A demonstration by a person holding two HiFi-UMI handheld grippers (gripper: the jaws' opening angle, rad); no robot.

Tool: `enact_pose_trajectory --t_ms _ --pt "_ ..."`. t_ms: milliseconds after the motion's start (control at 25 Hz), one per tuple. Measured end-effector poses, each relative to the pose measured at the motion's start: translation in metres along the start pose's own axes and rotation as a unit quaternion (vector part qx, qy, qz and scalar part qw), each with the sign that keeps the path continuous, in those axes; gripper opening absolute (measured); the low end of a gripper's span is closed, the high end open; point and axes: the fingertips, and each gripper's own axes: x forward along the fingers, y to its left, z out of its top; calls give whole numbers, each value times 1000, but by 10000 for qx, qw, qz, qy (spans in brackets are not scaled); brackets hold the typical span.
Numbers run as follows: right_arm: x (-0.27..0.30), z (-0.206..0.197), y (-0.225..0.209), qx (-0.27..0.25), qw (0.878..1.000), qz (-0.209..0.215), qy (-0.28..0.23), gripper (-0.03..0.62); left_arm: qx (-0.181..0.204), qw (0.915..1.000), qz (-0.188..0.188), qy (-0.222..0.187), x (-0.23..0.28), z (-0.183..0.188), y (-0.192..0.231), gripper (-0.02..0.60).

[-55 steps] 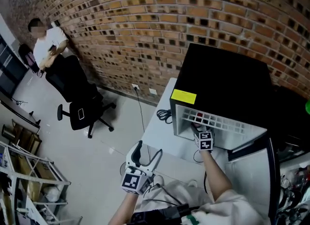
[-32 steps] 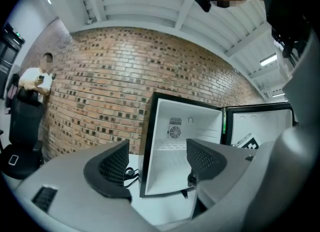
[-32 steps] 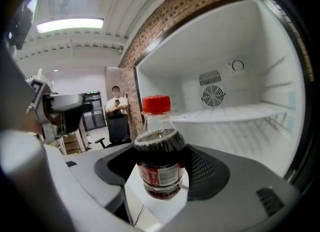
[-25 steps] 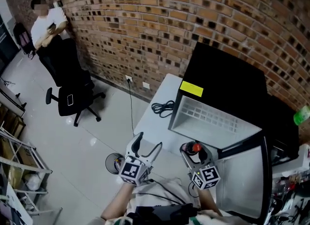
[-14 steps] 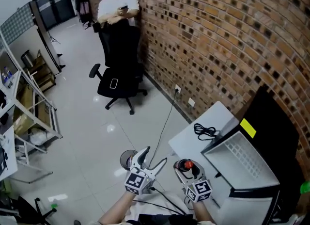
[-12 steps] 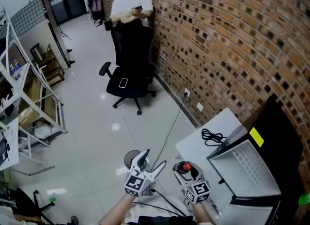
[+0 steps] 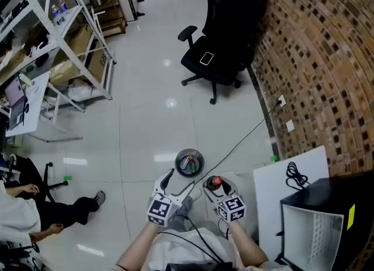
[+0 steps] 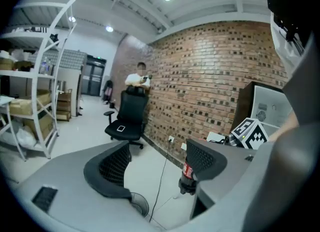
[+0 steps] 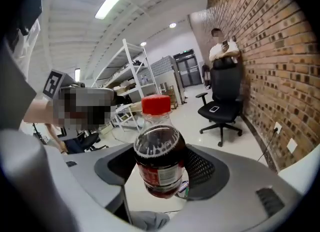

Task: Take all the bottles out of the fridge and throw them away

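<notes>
A small cola bottle (image 9: 159, 151) with a red cap and red label stands upright between the jaws of my right gripper (image 9: 161, 170), which is shut on it. In the head view the bottle (image 7: 215, 181) and right gripper (image 7: 214, 188) hang just right of a small round trash bin (image 7: 189, 162) on the floor, with some items inside. My left gripper (image 7: 175, 183) is open and empty beside it. Its own view shows the open left gripper (image 8: 157, 165), the bottle (image 8: 188, 173) past its right jaw and the bin's rim (image 8: 140, 204) below. The black fridge (image 7: 327, 223) stands at lower right, door open.
A white table (image 7: 292, 188) with a coiled cable holds the fridge by the brick wall (image 7: 327, 59). A black office chair (image 7: 219, 59) stands further off, with a cord running across the floor. White shelving (image 7: 64, 42) and a seated person's legs (image 7: 58, 211) are at left.
My right gripper came out of the fridge with the bottle and moved left. The view swung from the fridge to the floor and bin. The left gripper stayed open.
</notes>
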Motion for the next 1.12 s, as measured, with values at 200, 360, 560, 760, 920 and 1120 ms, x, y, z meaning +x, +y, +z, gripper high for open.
enact_pose_trajectory --t_ms 200,360,560,760,920,1120 --pt "104 -69 -36 113 9968 154 771 321 -449 9965 684 185 24 -56 62 351" --pt "163 -154 -70 268 9880 86 1519 321 -529 9932 826 627 45 -134 79 351" --pt "255 -258 -107 637 9740 -210 2162 319 -778 9882 860 1001 79 -224 120 351" --pt "326 -342 -141 551 9595 -236 2753 321 -766 9858 994 1120 107 -275 152 351" --pt "335 -398 -140 250 9394 -96 3418 321 -956 9809 1074 1306 104 -305 153 351" --pt "361 -420 -126 311 9442 23 3280 281 -1115 9769 1096 1454 92 -339 158 351"
